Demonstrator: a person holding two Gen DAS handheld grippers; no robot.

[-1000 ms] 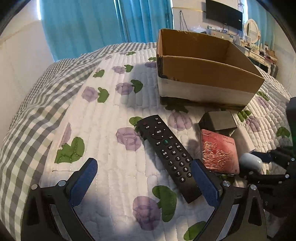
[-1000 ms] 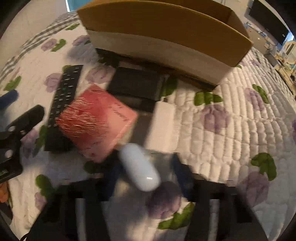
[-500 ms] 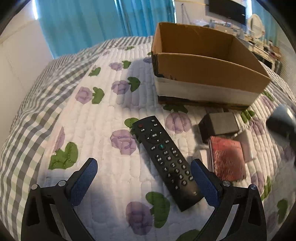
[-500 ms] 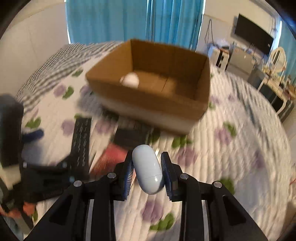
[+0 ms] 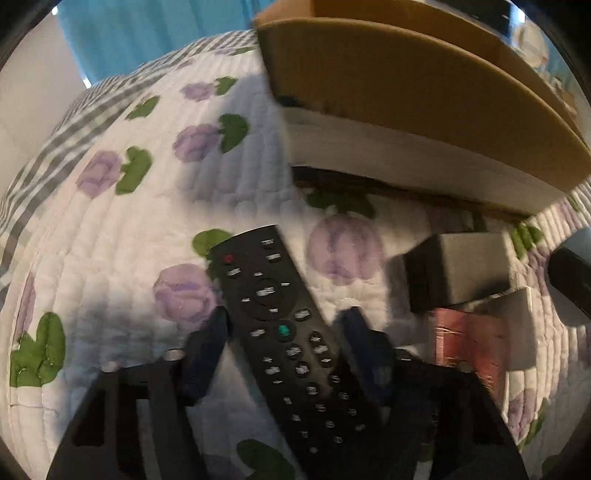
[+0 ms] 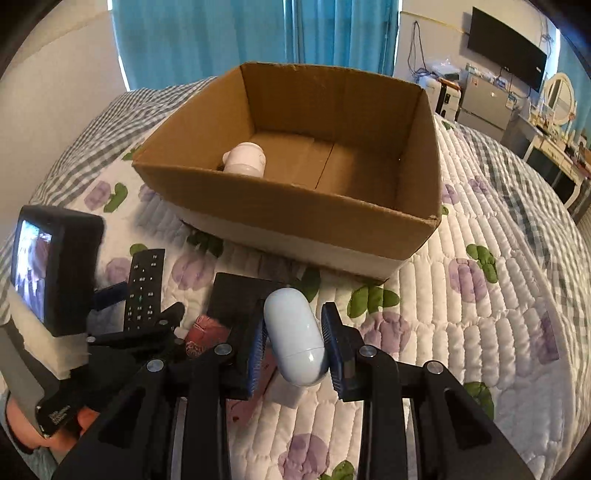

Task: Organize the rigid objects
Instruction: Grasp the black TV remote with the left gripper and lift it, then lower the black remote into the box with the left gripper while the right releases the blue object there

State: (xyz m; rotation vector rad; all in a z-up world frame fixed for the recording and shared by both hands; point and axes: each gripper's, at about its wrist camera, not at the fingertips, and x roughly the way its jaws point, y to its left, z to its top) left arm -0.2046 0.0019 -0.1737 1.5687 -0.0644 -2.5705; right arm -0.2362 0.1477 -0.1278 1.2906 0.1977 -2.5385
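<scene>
Firmly gripped: smooth white capsule [image 6: 295,341].

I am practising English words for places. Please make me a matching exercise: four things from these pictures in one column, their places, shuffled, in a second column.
1. pale blue oval capsule case
2. black TV remote control
3. white ceramic jar
4. dark grey rectangular box

a. inside the brown cardboard box
b. between the left jaws
c. on the quilt, in front of the cardboard box
d. between the right jaws

Pairs: 1-d, 2-b, 3-a, 4-c

Teal curtains [image 6: 207,33] behind the floral quilt [image 6: 480,314] — wall-mounted television [image 6: 506,48] at right.
</scene>
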